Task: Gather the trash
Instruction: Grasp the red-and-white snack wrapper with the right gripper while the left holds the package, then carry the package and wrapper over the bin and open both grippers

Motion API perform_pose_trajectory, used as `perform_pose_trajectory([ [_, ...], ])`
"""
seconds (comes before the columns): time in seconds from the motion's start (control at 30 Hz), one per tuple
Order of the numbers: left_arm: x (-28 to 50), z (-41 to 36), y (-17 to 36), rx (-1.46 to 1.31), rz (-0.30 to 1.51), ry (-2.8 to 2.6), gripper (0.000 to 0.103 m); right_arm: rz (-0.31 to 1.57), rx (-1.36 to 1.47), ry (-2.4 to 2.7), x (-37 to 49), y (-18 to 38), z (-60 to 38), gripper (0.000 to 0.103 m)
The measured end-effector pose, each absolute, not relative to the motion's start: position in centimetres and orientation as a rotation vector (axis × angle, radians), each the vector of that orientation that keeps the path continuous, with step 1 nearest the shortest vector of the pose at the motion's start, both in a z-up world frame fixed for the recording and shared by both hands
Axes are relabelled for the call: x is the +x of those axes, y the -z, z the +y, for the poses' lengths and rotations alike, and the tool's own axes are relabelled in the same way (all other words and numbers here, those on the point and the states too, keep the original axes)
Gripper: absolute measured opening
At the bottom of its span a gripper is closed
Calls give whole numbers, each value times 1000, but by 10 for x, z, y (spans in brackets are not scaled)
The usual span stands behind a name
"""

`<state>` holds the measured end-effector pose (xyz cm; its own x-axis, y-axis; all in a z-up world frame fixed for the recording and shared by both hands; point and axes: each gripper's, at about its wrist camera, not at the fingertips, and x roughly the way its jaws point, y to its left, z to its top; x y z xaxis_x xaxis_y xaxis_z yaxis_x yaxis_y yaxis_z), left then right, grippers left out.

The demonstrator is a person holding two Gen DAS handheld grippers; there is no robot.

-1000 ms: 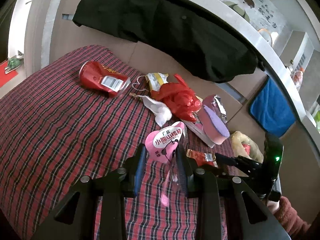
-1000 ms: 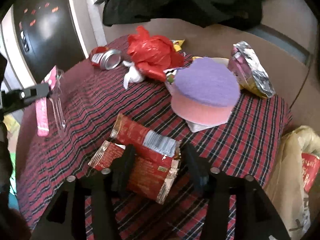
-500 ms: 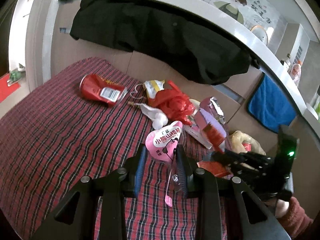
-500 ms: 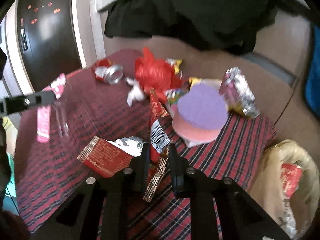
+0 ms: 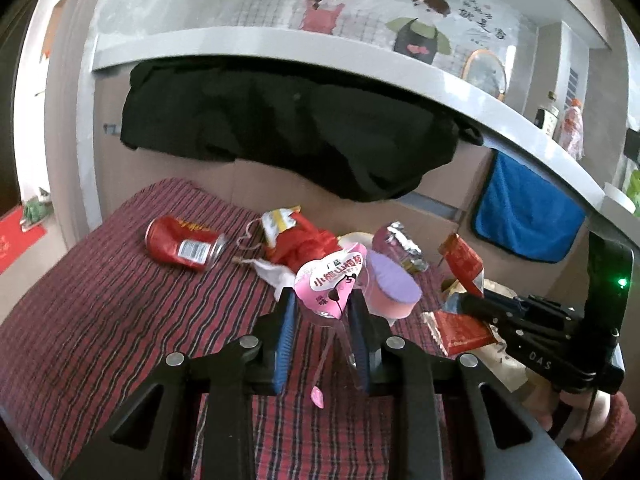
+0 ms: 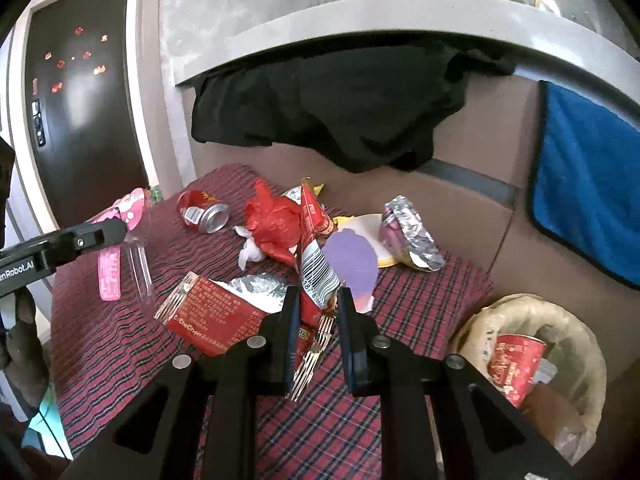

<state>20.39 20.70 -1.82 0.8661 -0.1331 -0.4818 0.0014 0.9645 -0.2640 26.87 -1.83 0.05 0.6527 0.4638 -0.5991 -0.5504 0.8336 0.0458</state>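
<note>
Gripping clear cup (image 5: 332,304) with pink lid, left gripper (image 5: 322,314) clamped above plaid cloth (image 5: 100,320); right gripper (image 6: 318,312) pinches red wrapper (image 6: 316,276) by edge, may slip short of bag (image 6: 576,344).

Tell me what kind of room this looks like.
Probably a lived-in home, perhaps a kitchen or dining corner: a plaid tablecloth strewn with snack wrappers, a cartoon wall sticker over a grey shelf, and a blue towel hanging beside it.
</note>
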Motion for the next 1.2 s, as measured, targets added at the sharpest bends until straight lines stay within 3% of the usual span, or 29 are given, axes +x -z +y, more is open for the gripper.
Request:
perform_pose_trajectory([
  [0.73,247,127,-41,-150,336,133,24,449,-65,-453,278,-62,-98,16],
  [0.97,279,46,-60,-131,255,267,24,399,-51,-310,284,-80,-165,17],
  [1.2,307,-30,-39,-126,319,380,24,399,-33,-177,280,-70,-227,17],
])
